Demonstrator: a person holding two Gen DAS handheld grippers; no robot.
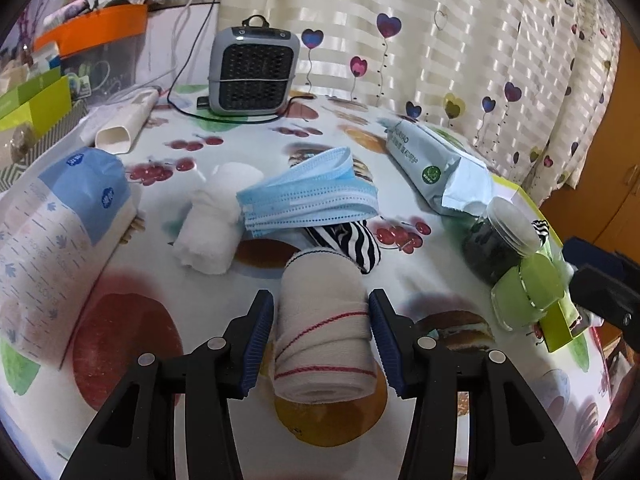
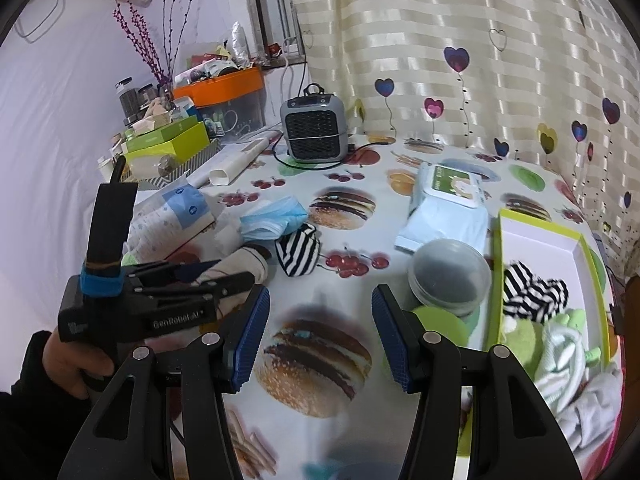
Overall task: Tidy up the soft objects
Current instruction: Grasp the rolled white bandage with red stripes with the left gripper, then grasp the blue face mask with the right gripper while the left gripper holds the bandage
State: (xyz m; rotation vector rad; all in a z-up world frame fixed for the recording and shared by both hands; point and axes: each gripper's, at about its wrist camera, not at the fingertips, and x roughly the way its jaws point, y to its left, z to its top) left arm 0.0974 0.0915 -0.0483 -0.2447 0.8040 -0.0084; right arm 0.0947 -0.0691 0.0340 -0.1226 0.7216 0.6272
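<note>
A beige bandage roll with red stripes (image 1: 325,332) lies on the table between the two fingers of my left gripper (image 1: 321,312); the jaws are open around it, pads just beside its sides. Behind it lie a zebra-striped sock (image 1: 349,242), a stack of blue face masks (image 1: 312,196) and a white rolled cloth (image 1: 210,220). My right gripper (image 2: 320,312) is open and empty above the tablecloth. To its right a green-rimmed box (image 2: 540,228) holds a striped sock (image 2: 532,292) and other soft items (image 2: 568,356). The left gripper shows in the right wrist view (image 2: 224,276).
A tissue pack (image 1: 56,236) lies at left. A wet-wipes pack (image 2: 444,208), a dark jar (image 2: 448,276) and a green jar (image 1: 528,292) sit by the box. A grey heater (image 1: 254,70) with cable stands at the back, cluttered boxes (image 2: 180,140) at far left.
</note>
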